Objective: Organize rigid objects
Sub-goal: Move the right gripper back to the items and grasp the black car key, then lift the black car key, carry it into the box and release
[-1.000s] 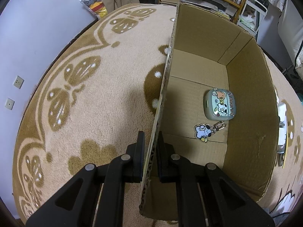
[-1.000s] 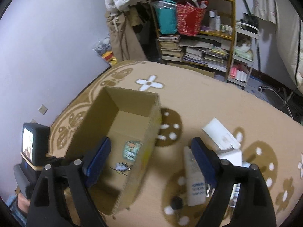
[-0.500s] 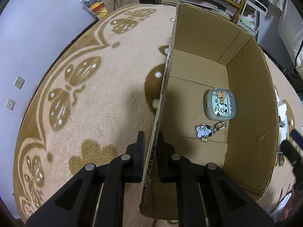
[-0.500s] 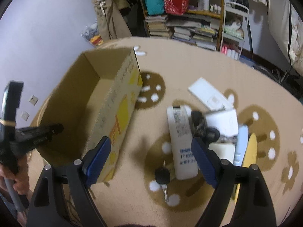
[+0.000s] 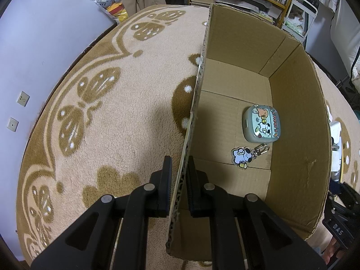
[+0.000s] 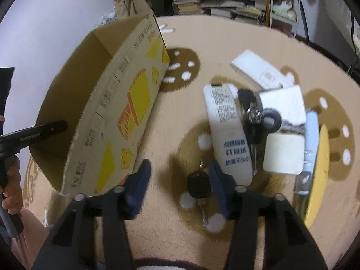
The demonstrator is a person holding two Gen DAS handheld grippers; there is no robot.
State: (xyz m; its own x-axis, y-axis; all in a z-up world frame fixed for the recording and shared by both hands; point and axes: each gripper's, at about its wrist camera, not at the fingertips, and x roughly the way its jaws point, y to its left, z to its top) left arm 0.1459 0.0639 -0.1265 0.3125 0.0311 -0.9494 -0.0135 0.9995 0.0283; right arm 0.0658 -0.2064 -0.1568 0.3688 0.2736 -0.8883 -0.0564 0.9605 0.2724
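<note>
My left gripper is shut on the near left wall of an open cardboard box. A green cartoon case and a dog charm keychain lie on the box floor. In the right wrist view the box stands at the left, and the left gripper reaches in from the far left. My right gripper hangs low over the rug, and its jaws are closing. A black car key lies between them, close to the right finger; the pads do not press on it.
Beside the key lies a pile: a long white printed case, a white charger, a white box, a black key bunch and a yellow item. Shelves with books stand behind the rug. A hand holds the left tool.
The right gripper has come down and swung from over the box to the pile, and its jaws have narrowed around the black car key. The left gripper has kept still on the box wall.
</note>
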